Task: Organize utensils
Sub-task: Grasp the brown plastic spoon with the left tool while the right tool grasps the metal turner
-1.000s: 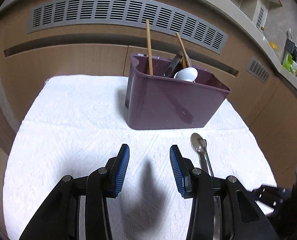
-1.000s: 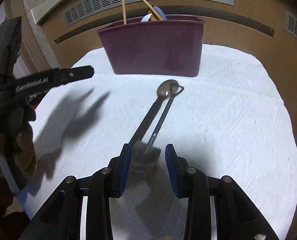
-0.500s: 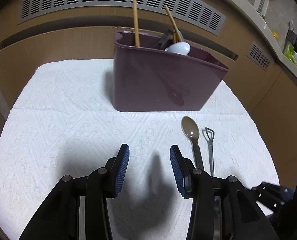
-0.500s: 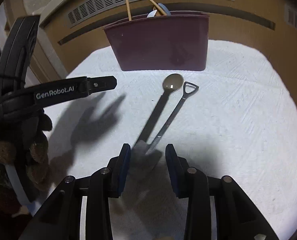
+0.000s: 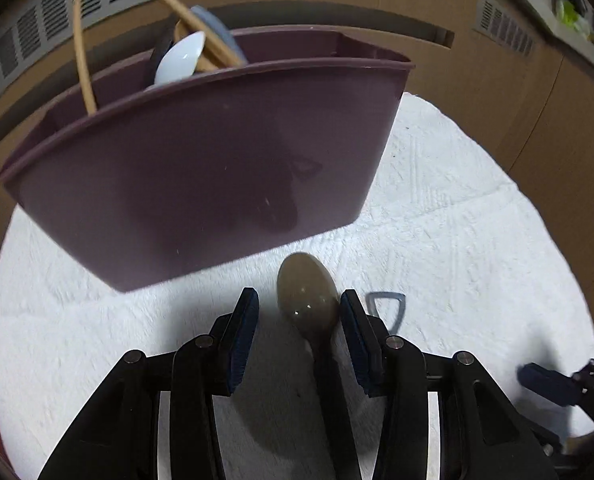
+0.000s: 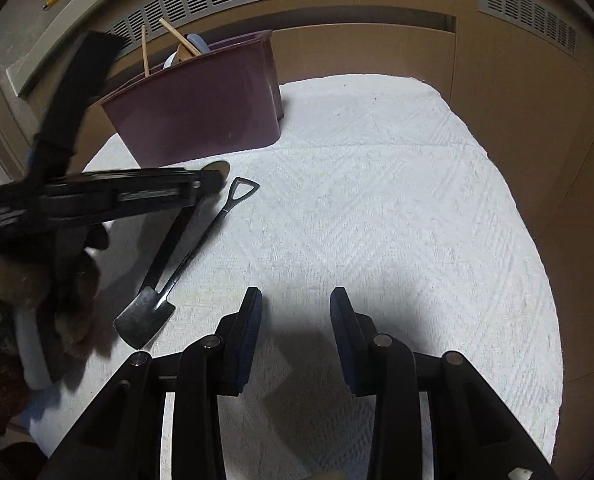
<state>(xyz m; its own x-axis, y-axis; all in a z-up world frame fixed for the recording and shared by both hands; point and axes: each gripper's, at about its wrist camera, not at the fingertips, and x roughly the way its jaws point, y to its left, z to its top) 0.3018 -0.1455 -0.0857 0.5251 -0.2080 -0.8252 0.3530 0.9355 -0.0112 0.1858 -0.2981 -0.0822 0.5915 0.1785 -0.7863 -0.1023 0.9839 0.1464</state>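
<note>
- Because the brown spoon lies flat on the white textured cloth just in front of the purple utensil caddy, its bowl pointing at the caddy wall, it is placed for an easy lift into the caddy.
- Bracketing the spoon's bowl, the left hand-held gripper has its blue pads spread on either side; the right pad looks close against the bowl's edge, the left pad stands apart, so nothing is pinched yet.
- Just beside the spoon lies a small metal shovel-shaped utensil, its loop handle toward the caddy.
- Wooden chopsticks and a white ceramic spoon already stand in the caddy, which suggests where the rest belongs.
- Spread and empty, the right hand-held gripper hangs over bare cloth, clear of the work.
</note>
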